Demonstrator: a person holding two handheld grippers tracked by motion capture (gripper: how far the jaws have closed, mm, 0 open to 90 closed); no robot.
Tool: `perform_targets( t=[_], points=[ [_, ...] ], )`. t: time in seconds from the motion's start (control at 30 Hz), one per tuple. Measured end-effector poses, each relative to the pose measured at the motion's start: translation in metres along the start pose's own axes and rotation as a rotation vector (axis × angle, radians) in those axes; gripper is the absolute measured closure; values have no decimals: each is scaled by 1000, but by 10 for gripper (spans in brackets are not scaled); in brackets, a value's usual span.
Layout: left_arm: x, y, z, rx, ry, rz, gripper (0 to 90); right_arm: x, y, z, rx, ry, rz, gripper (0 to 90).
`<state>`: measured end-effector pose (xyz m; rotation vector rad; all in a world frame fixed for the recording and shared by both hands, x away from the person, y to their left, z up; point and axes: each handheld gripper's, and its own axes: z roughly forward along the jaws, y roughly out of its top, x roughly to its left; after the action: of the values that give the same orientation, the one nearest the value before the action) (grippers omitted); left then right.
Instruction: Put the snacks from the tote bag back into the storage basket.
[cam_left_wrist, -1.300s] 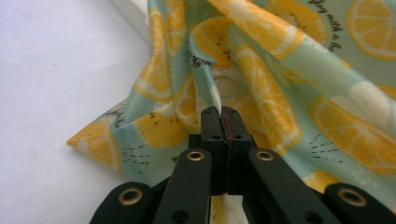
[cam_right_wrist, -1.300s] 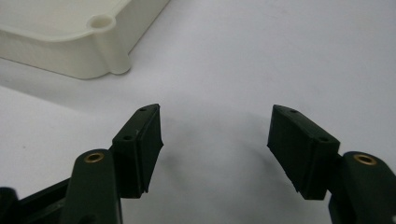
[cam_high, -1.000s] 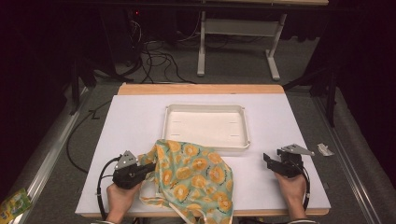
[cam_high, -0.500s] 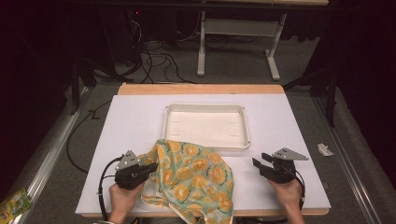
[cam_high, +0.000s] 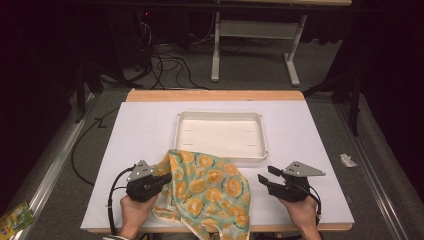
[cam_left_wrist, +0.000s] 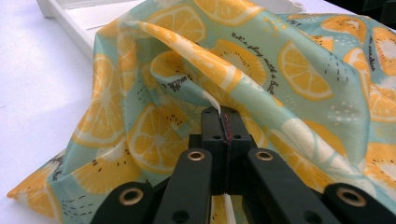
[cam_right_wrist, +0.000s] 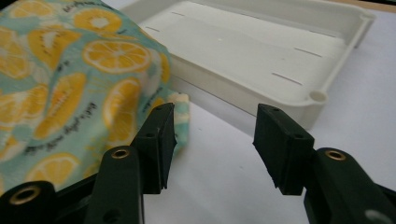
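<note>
The white table (cam_high: 140, 130) spreads out in front of me, and the shallow white tray (cam_high: 220, 116) sits near its middle. Just in front of the tray lies the cloth (cam_high: 210, 187), pale green with orange slices printed on it, heaped in loose folds; its far edge touches the tray's near wall and its near edge hangs off the table's front.

My left gripper (cam_high: 161, 181) is at the cloth's left side. In the left gripper view its jaws are pressed together on a raised fold of the cloth (cam_left_wrist: 233, 70), with a thin white hem pinched between the pads, and the rest of the fabric rises ahead of them.

My right gripper (cam_high: 266, 176) is off to the cloth's right, clear of it. Its jaws have just been opening and stand spread with only bare table between them. In the right gripper view the cloth's corner (cam_right_wrist: 93, 70) lies just beside one finger (cam_right_wrist: 159, 140), partly behind it, while the other finger (cam_right_wrist: 280, 144) is well apart from the fabric, with the tray's (cam_right_wrist: 243, 88) corner beyond it.
</note>
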<state>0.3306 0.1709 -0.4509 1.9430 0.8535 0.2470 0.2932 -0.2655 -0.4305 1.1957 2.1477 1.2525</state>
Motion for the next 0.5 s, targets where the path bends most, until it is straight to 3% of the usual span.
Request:
perform_targets(
  t=[0.1,0.33,0.5],
  points=[
    [0,1,1,-4,-5,-4,900,6,5,2,-11,53,7,497],
    [-2,2,2,-7,-12,-3,900,16,11,6,-16,89,-4,499],
    [-4,3,4,-9,-18,-3,900,31,19,11,-4,130,-43,495]
  ],
)
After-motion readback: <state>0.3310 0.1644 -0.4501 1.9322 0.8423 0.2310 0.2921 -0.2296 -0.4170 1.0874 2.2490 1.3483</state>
